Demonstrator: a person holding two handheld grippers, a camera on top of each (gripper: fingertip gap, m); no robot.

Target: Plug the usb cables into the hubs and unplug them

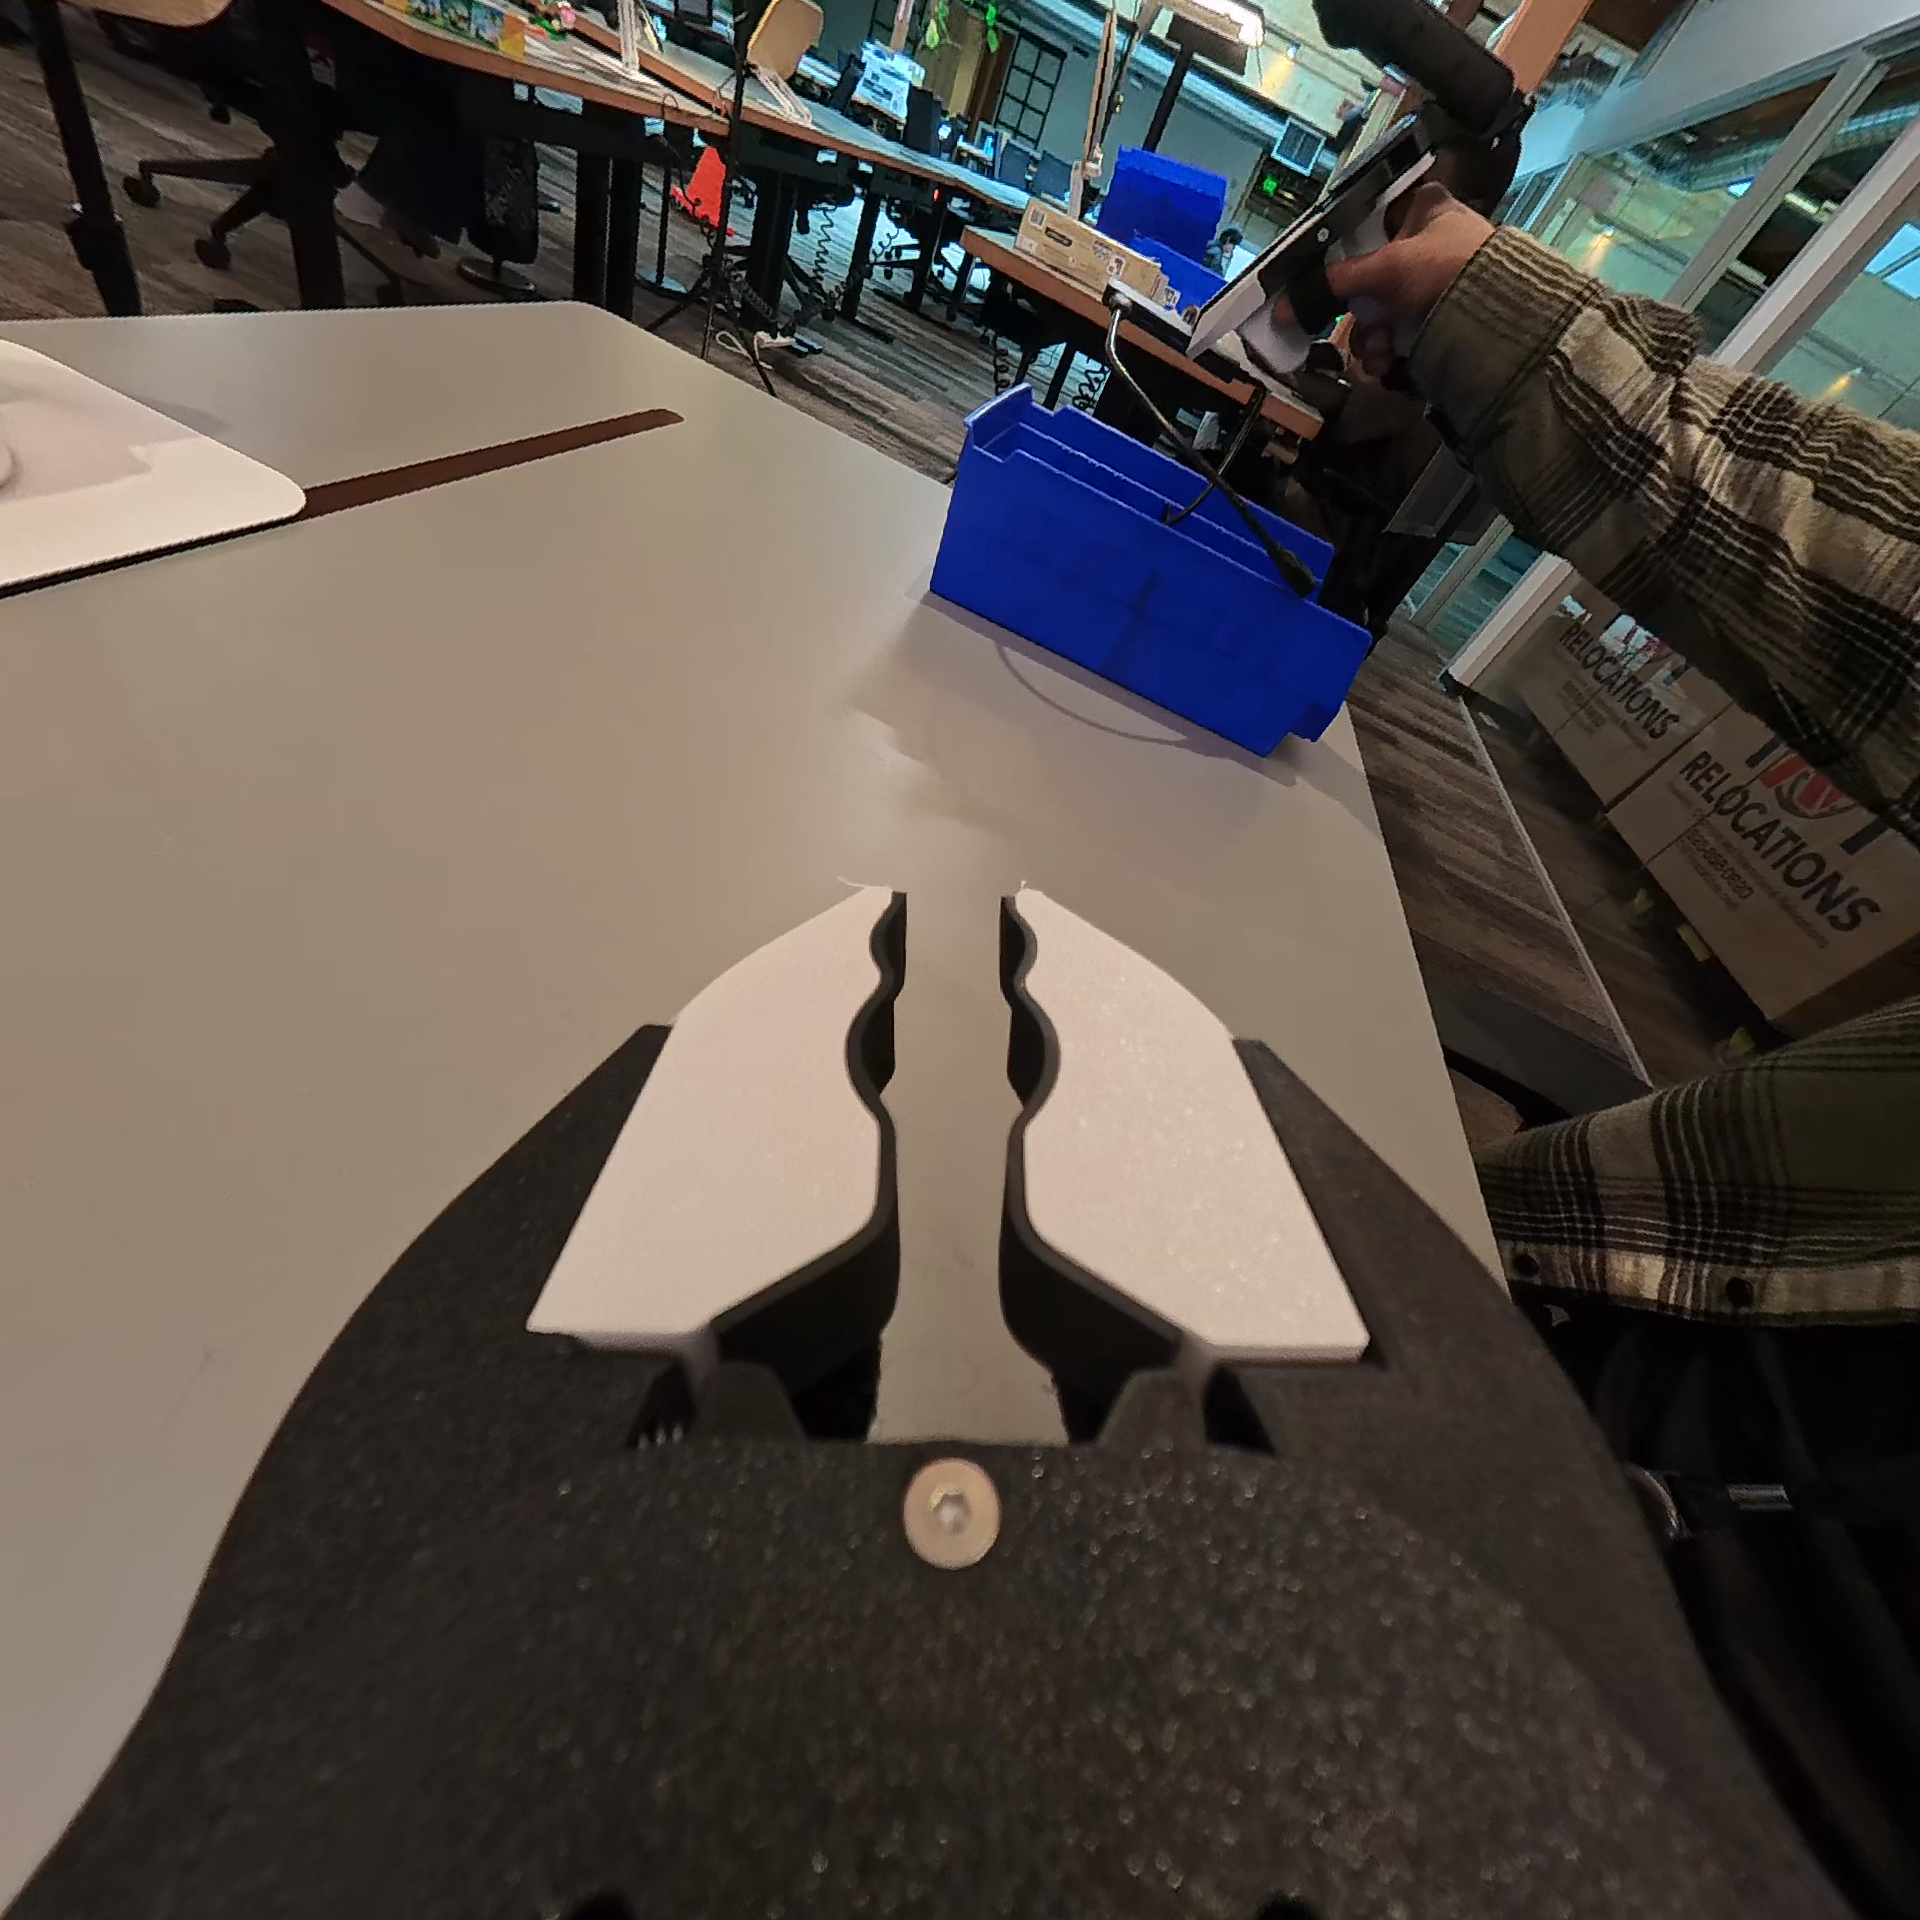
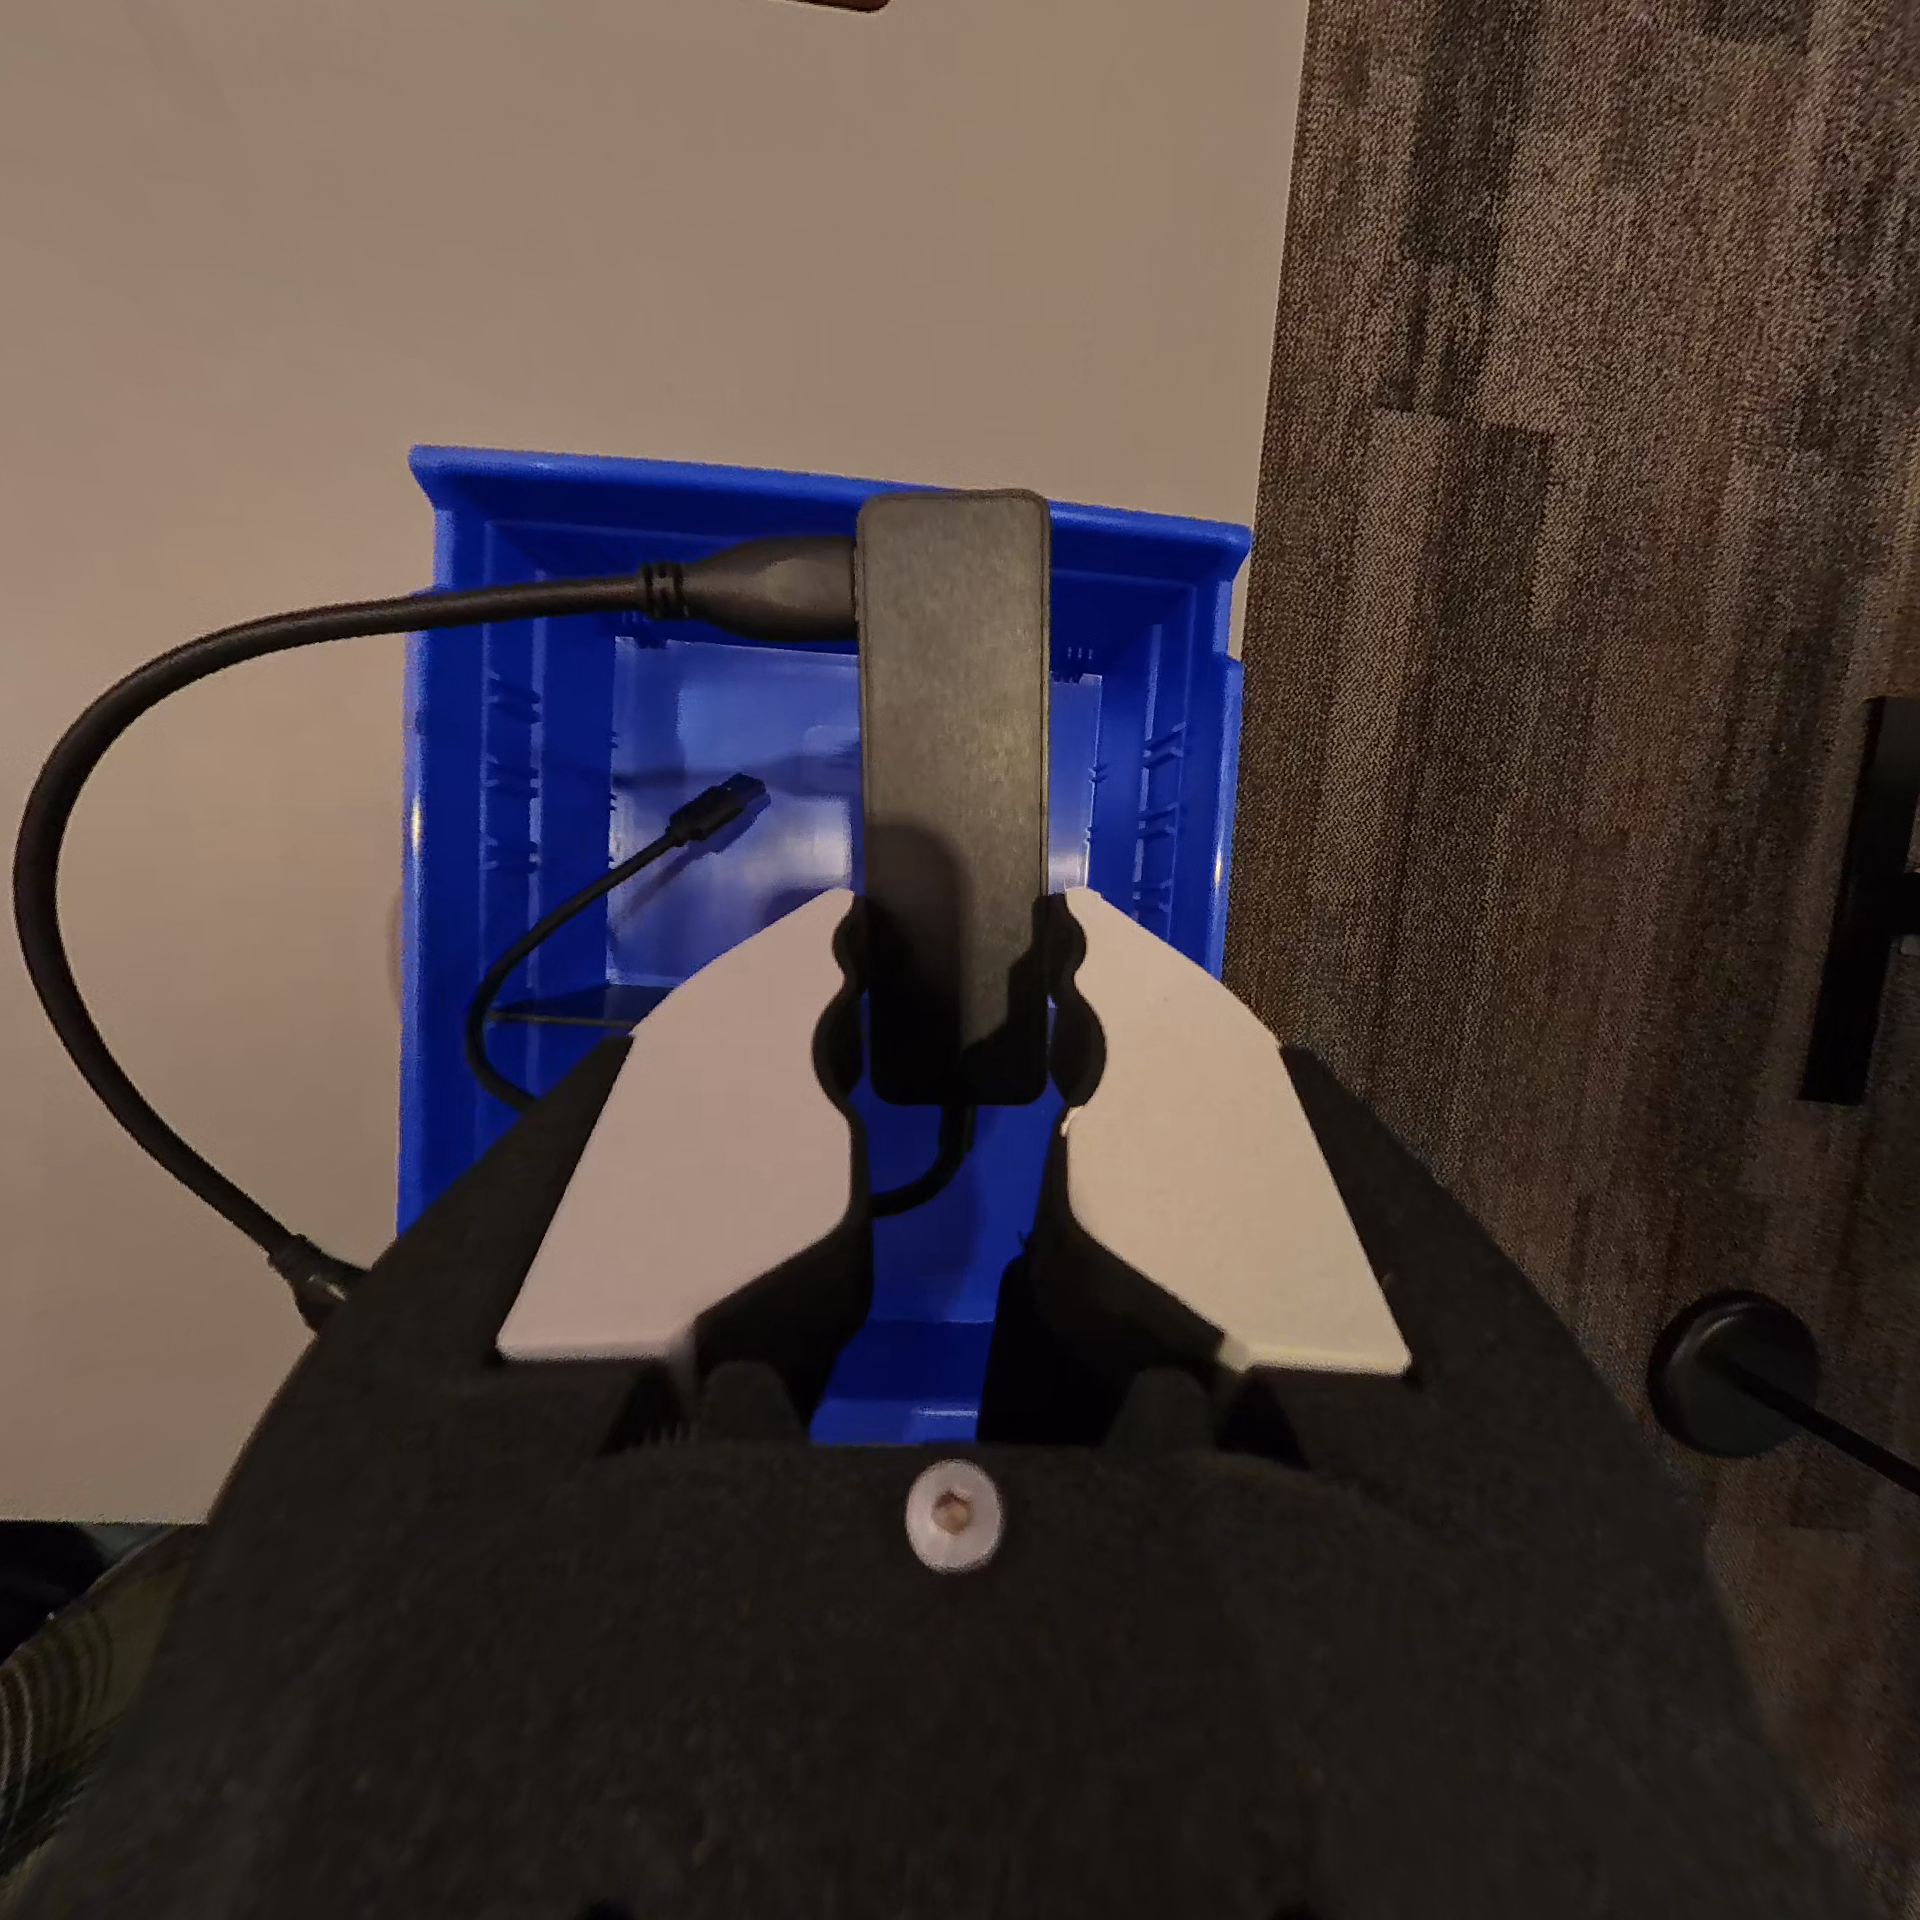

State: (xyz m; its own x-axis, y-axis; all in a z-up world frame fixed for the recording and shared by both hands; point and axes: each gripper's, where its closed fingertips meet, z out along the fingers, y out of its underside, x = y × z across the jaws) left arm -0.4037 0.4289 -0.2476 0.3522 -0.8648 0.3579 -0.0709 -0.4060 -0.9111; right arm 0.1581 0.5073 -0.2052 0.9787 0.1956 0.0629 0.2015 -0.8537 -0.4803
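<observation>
In the right wrist view my right gripper (image 2: 958, 904) is shut on the near end of a black USB hub (image 2: 951, 727) and holds it above a blue bin (image 2: 499, 831). A thick black cable (image 2: 125, 707) is plugged into the hub's left side near its far end. The hub's own thin lead ends in a USB plug (image 2: 722, 810) that hangs inside the bin. In the left wrist view my left gripper (image 1: 954, 899) is slightly open and empty, low over the white table (image 1: 520, 727). There the right gripper (image 1: 1210, 332) is raised over the bin (image 1: 1122, 613), with cables (image 1: 1236, 509) dangling into it.
The bin stands at the table's far right edge. A white board (image 1: 125, 488) and a dark strip (image 1: 499, 457) lie at the far left. Cardboard boxes (image 1: 1766, 831) stand on the floor to the right. A black round object (image 2: 1730, 1371) sits on the carpet. The left gripper's tips are roughly 55 cm from the right gripper's.
</observation>
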